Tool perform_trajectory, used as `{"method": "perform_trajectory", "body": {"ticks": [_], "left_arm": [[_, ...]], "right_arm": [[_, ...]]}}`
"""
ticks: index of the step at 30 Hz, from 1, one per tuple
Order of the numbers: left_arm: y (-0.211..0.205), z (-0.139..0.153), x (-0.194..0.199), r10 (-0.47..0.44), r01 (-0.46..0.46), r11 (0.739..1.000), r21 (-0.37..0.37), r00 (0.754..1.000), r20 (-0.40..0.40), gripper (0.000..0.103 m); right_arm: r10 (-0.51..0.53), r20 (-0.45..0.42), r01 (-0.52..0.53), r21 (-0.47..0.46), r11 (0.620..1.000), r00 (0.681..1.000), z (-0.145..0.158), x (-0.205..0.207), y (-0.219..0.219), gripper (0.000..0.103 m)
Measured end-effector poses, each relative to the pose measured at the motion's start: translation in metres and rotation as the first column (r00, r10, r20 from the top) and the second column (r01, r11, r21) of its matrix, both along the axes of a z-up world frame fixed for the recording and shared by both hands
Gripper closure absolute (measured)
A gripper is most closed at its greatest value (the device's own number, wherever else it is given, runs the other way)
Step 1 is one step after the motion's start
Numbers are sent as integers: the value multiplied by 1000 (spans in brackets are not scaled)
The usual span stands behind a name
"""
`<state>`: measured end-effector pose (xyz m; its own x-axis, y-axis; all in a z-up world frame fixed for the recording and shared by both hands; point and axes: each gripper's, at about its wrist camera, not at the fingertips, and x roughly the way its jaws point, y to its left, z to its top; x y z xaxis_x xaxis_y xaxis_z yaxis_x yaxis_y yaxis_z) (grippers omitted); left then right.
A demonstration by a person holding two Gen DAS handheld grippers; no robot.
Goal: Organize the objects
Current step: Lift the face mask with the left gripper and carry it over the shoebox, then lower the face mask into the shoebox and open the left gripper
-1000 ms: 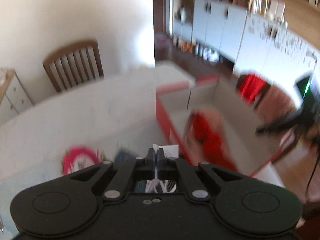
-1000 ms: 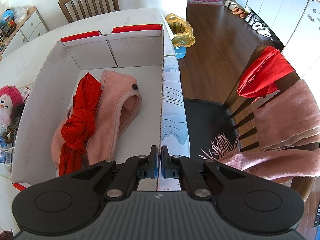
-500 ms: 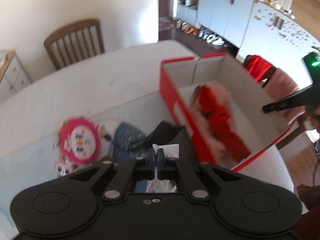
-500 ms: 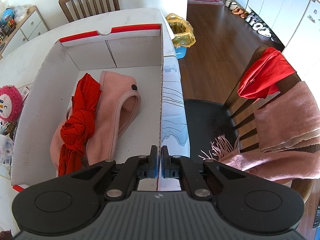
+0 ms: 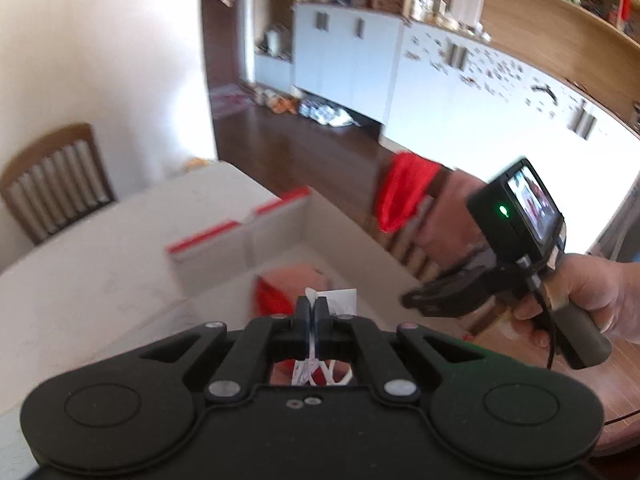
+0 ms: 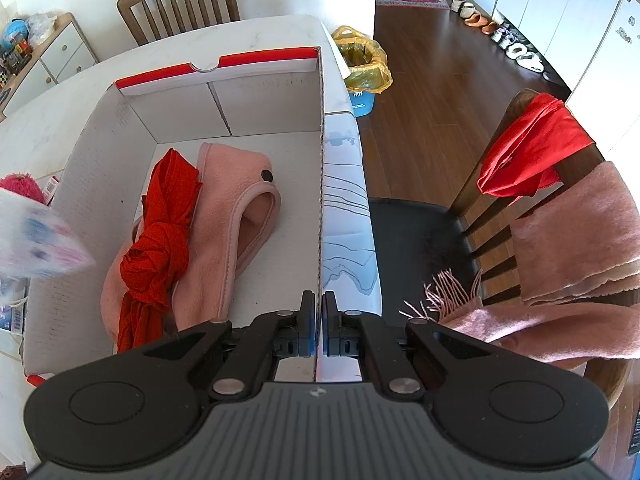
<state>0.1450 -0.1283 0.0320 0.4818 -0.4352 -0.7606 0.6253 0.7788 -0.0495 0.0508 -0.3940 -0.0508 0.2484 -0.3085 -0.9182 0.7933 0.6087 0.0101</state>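
Note:
My left gripper point(image 5: 314, 308) is shut on a thin white packet point(image 5: 340, 300) and holds it over the open red-and-white cardboard box point(image 5: 224, 236). The packet also shows as a blurred white shape at the left edge of the right wrist view point(image 6: 36, 240), above the box's left wall. My right gripper point(image 6: 321, 320) is shut on the box's right wall point(image 6: 321, 200). Inside the box lie a knotted red cloth point(image 6: 160, 248) and a pink fleece slipper point(image 6: 236, 216). The right gripper also shows in the left wrist view point(image 5: 460, 296), held by a hand.
The box stands on a white marble table point(image 6: 60, 108). A pink plush toy point(image 6: 20, 188) lies left of the box. A chair point(image 6: 520, 208) draped with a red cloth and pink scarves stands to the right. Another wooden chair point(image 6: 180, 0) stands at the table's far side.
My left gripper has swung right and up with the white packet, from over the table items to above the box. The right gripper has stayed on the box wall.

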Motion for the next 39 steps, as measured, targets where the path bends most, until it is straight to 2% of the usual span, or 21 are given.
{"method": "perform_trajectory", "body": {"ticks": [6,12,17,23,26,28,32,34,39], "left_arm": [[-40,-46,10,-75,79,996,45,994,-81,102],[-55,-81,12,-95,105,990,95,990,-102,102],[-62,-98,16,-92,105,989,107,989,-120,102],[-69,-116,21,-81,105,981,165,986,-142,100],[-70,-121,21,-83,110,978,179,985,-152,95],[-70,-123,20,-86,114,976,185,984,-153,88],[-68,-124,22,-84,112,977,179,984,-157,84],[-69,-124,22,-80,107,979,176,984,-157,72],[-64,-118,19,-66,89,983,159,988,-141,57]], "right_arm": [[-2,2,2,1,1000,1000,0,-1,0,101],[0,0,0,-1,1000,1000,0,0,1,101],[-3,0,3,-2,1000,1000,0,0,1,101],[-4,1,4,-1,1000,1000,0,0,1,101],[-5,0,5,-2,1000,1000,1,0,1,101],[-5,0,5,-2,1000,1000,1,0,1,101],[-10,2,10,1,1000,1000,2,1,1,101],[-11,2,11,1,1000,1000,3,1,1,101],[-14,4,14,5,1000,1000,3,0,0,101]]}}
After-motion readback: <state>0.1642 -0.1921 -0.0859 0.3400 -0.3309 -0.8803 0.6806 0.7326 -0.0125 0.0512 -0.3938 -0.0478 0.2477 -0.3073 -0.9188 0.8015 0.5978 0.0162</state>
